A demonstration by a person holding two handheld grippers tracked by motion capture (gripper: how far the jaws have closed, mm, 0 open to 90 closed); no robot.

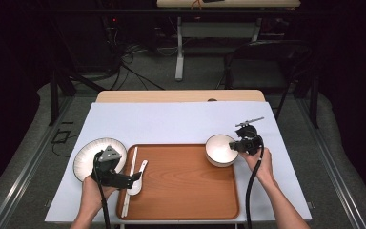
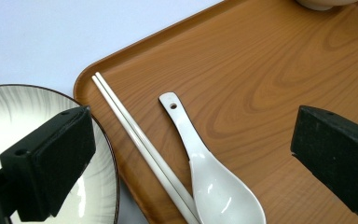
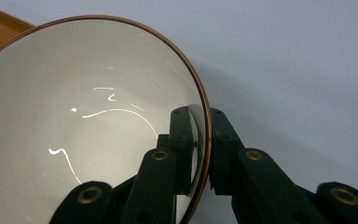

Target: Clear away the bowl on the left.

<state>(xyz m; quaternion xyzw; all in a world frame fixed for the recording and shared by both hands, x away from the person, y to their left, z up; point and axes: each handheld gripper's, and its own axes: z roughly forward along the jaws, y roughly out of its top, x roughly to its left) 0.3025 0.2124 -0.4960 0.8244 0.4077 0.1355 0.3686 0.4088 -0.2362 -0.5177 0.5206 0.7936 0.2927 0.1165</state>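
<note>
A white bowl [image 1: 220,150] with a brown rim sits at the far right corner of the wooden tray [image 1: 186,188]. My right gripper [image 1: 235,146] is shut on the bowl's right rim; in the right gripper view the bowl [image 3: 84,121] has its wall pinched between the two jaws of that gripper [image 3: 203,140]. A white spoon [image 2: 214,182] and a pair of white chopsticks [image 2: 140,140] lie on the tray's left side. My left gripper [image 1: 134,180] hovers over them, open, one jaw above the striped plate [image 2: 14,112] and the other above the tray [image 2: 261,84].
The striped plate [image 1: 86,155] rests on the white mat [image 1: 181,121] just left of the tray. Beyond the table's far edge stand a chair [image 1: 262,64] and a desk leg [image 1: 179,52], with cables on the floor.
</note>
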